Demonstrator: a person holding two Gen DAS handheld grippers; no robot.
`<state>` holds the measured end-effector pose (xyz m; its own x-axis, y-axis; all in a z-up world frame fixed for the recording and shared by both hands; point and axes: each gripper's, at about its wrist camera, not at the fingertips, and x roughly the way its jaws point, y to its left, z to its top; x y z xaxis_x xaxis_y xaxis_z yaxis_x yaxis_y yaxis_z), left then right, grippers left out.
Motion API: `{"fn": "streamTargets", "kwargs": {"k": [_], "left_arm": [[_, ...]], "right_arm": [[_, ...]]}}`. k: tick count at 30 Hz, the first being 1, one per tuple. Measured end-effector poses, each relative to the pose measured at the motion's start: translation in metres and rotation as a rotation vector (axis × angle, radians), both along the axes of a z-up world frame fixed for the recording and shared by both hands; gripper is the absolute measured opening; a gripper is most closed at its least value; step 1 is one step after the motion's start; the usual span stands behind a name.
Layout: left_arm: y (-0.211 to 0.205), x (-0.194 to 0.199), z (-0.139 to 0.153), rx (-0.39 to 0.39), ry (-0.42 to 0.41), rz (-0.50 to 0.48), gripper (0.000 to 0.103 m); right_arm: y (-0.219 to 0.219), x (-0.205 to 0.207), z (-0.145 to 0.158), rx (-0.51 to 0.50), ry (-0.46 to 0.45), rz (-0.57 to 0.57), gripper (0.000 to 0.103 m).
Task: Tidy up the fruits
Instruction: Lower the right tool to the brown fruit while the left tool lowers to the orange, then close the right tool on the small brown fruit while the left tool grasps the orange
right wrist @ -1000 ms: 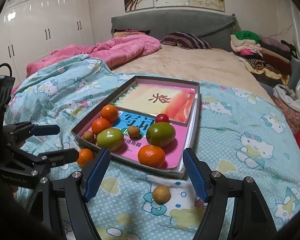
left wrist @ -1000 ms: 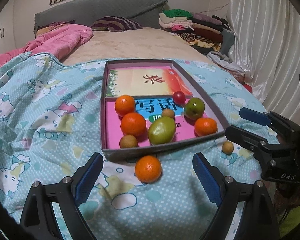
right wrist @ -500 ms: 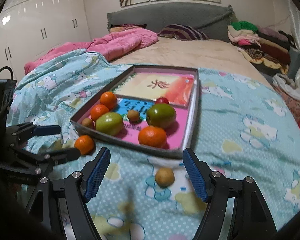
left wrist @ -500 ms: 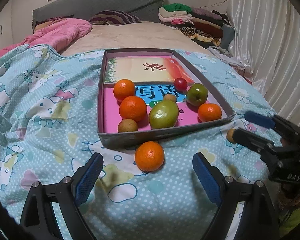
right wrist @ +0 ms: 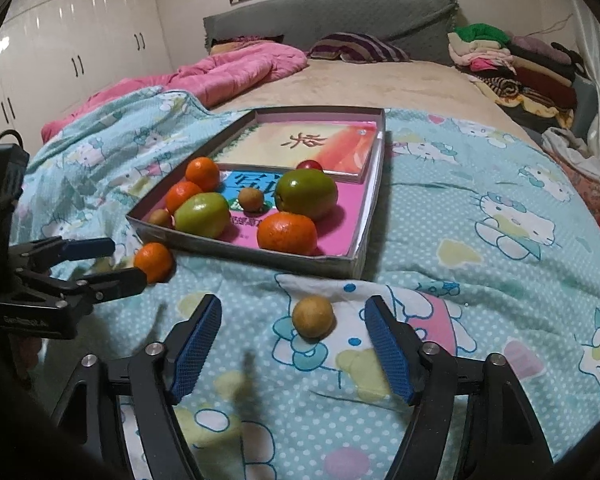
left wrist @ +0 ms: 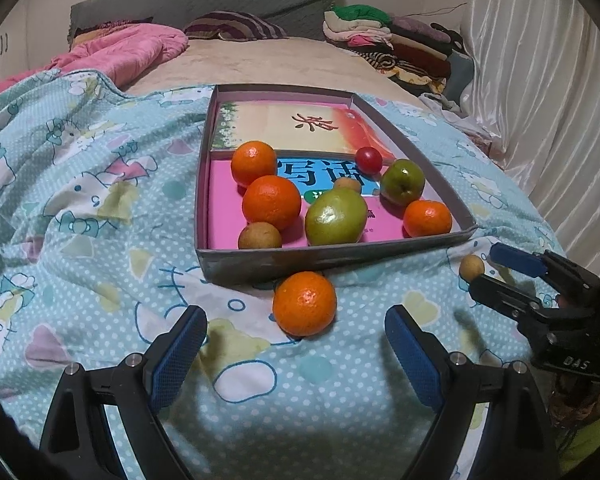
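Fingers [right wrist: 196, 346] astride small brown fruit [right wrist: 313, 316], tray wall [right wrist: 260, 254] just beyond

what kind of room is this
A home bedroom, most likely: the work surface is a bed with a padded grey headboard, a rumpled pink quilt lies near the pillows, and white built-in wardrobes line one wall.

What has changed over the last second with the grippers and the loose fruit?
Both grippers closed in: the left gripper on the loose orange, the right gripper on the small brown fruit, its jaws just narrowing, not yet touching. Fruit in the box stayed put.
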<state>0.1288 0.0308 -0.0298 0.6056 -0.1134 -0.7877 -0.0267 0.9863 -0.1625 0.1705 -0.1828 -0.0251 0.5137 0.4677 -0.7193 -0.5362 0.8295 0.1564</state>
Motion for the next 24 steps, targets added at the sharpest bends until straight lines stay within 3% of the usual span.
{"fn": "streamTargets", "kwargs": {"k": [5, 11, 20, 24], "left_arm": [[0.003, 0.001, -0.003, -0.016, 0.004, 0.003, 0.088], [0.003, 0.004, -0.008, -0.029, 0.007, -0.006, 0.075], [0.0, 0.016, -0.014, -0.025, 0.016, -0.002, 0.053], [-0.002, 0.023, -0.02, -0.016, 0.029, -0.01, 0.035]], "right_arm": [[0.003, 0.004, -0.01, -0.022, 0.026, 0.006, 0.047], [0.003, 0.01, -0.017, -0.046, 0.033, 0.009, 0.031], [0.005, 0.011, -0.017, -0.057, 0.024, 0.033, 0.024], [0.005, 0.01, -0.015, -0.052, 0.019, 0.044, 0.023]]}}
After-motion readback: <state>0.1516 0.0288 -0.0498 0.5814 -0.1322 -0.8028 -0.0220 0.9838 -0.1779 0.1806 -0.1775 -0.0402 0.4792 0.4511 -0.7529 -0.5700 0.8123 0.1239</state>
